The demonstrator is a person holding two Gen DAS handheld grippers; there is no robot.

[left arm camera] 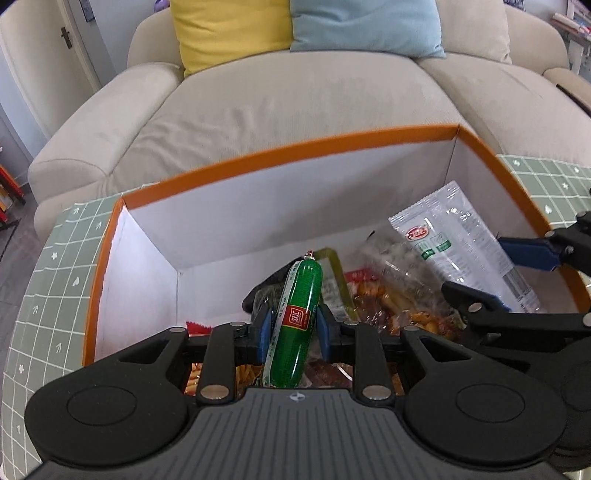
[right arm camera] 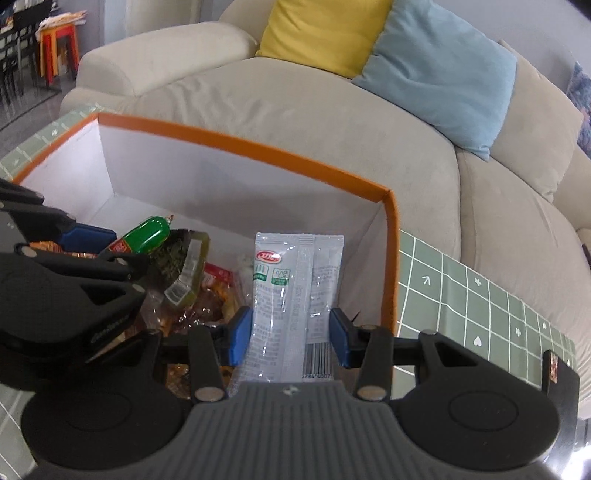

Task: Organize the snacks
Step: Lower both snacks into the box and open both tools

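An orange-rimmed box [left arm camera: 295,146] with white inner walls [right arm camera: 236,173] holds several snack packs. My left gripper [left arm camera: 293,328] is shut on a green sausage [left arm camera: 295,317] with a red label, held over the packs inside the box. The same sausage [right arm camera: 146,234] shows at the left of the right wrist view, with the left gripper [right arm camera: 107,245] around it. My right gripper [right arm camera: 291,332] is shut on a white-grey sachet [right arm camera: 291,288], held upright over the box's right part. In the left wrist view that sachet [left arm camera: 458,240] sits between the right gripper's blue pads [left arm camera: 528,253].
The box stands on a green grid-patterned tablecloth [right arm camera: 461,299]. Behind it is a beige sofa [left arm camera: 295,96] with a yellow cushion [left arm camera: 229,29] and a blue cushion [left arm camera: 365,26]. Clear packs of reddish snacks [left arm camera: 402,295] and a green-edged pack [right arm camera: 184,266] lie on the box floor.
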